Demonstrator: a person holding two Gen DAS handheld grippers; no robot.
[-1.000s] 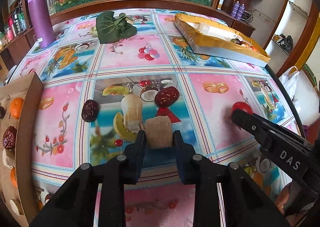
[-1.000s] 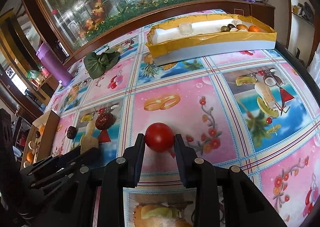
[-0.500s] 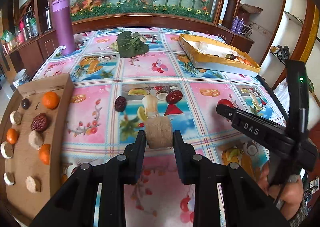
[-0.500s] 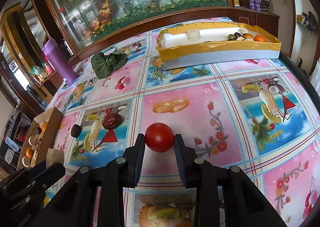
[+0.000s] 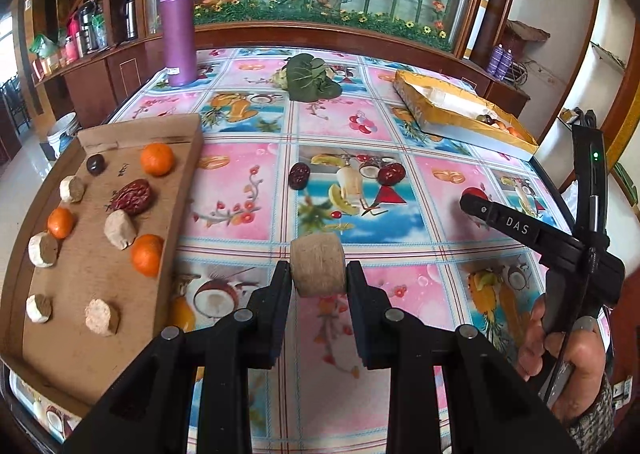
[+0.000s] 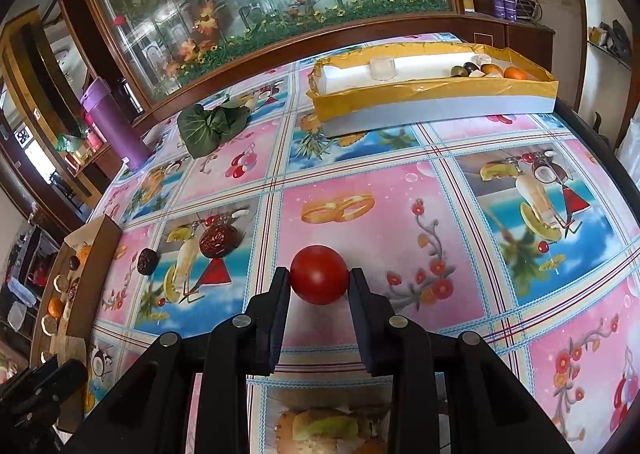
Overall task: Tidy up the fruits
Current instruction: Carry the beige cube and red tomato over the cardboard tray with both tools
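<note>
My left gripper (image 5: 318, 274) is shut on a tan cylinder-shaped piece (image 5: 317, 265) and holds it above the tablecloth, right of the cardboard tray (image 5: 180, 190). The tray holds oranges (image 5: 157, 158), a red date (image 5: 132, 196) and several tan pieces. My right gripper (image 6: 319, 278) is shut on a red tomato (image 6: 319, 274), held over the pink tablecloth; this gripper also shows in the left wrist view (image 5: 476, 206). Two dates lie on the table: a dark one (image 5: 299, 175) and a red one (image 5: 391, 172).
A yellow-rimmed white box (image 6: 440, 102) with fruit at its right end stands at the far right. A purple bottle (image 5: 178, 28) and a green leaf bundle (image 5: 314, 78) stand at the far side. A wooden ledge borders the table.
My left gripper has lifted the tan piece and drawn back toward the near left, bringing the cardboard tray into view. My right gripper still holds the tomato and has risen slightly.
</note>
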